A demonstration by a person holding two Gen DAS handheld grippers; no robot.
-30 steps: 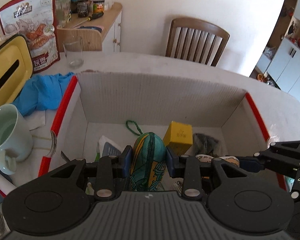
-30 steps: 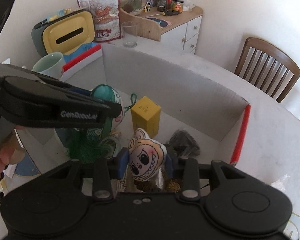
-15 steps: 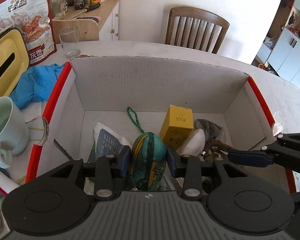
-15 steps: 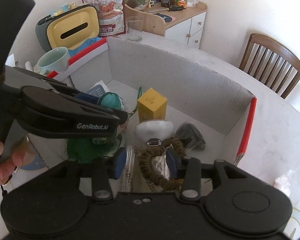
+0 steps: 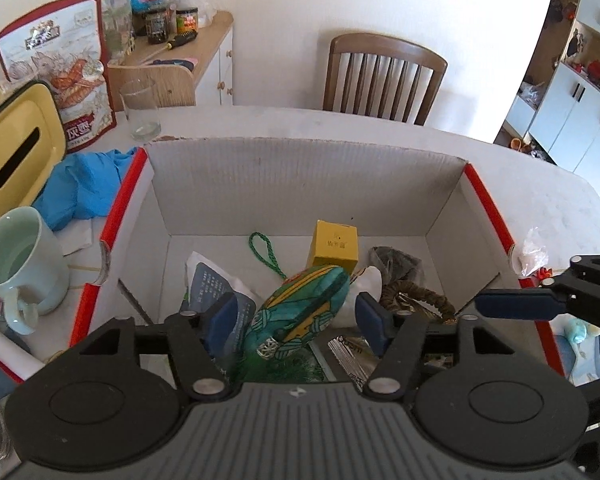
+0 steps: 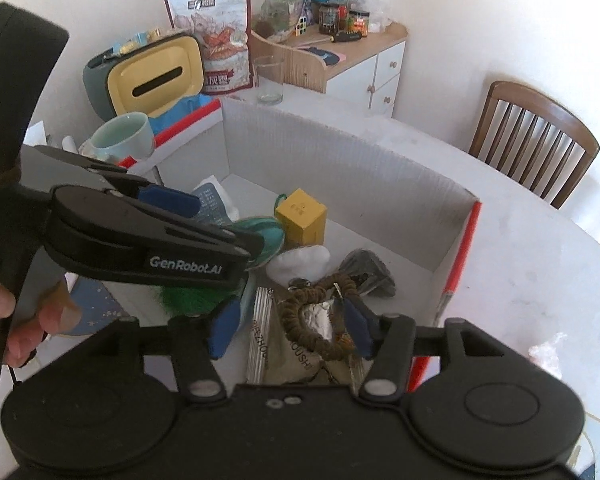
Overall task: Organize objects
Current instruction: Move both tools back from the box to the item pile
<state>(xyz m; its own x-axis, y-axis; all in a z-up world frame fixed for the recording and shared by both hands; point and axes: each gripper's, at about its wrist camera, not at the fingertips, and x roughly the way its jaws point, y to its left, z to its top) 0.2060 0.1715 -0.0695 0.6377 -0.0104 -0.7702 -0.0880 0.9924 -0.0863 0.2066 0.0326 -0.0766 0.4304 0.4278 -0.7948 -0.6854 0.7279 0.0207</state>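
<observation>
A white cardboard box [image 5: 300, 184] with red-edged flaps holds several things. My left gripper [image 5: 296, 318] is open over it; the green-and-yellow embroidered pouch [image 5: 300, 312] lies tilted between its fingers, with its green tassel below. Behind it are a yellow carton [image 5: 334, 244], a white plush toy [image 5: 366, 284], a brown braided cord [image 5: 416, 298] and a dark bundle [image 5: 396, 258]. My right gripper [image 6: 290, 326] is open and empty above the brown cord [image 6: 312, 320] and foil packets [image 6: 276, 344]. The white plush [image 6: 300, 262] lies just beyond.
Left of the box stand a pale green mug [image 5: 18, 258], a blue cloth [image 5: 80, 184], a yellow-lidded bin [image 5: 12, 152], a snack bag [image 5: 64, 68] and a drinking glass [image 5: 140, 110]. A wooden chair [image 5: 380, 76] stands behind the table, a cabinet [image 6: 360, 68] at the back.
My left gripper has opened and let go of the green pouch, which has tipped over into the box. My right gripper let go of the white plush earlier and has opened wider.
</observation>
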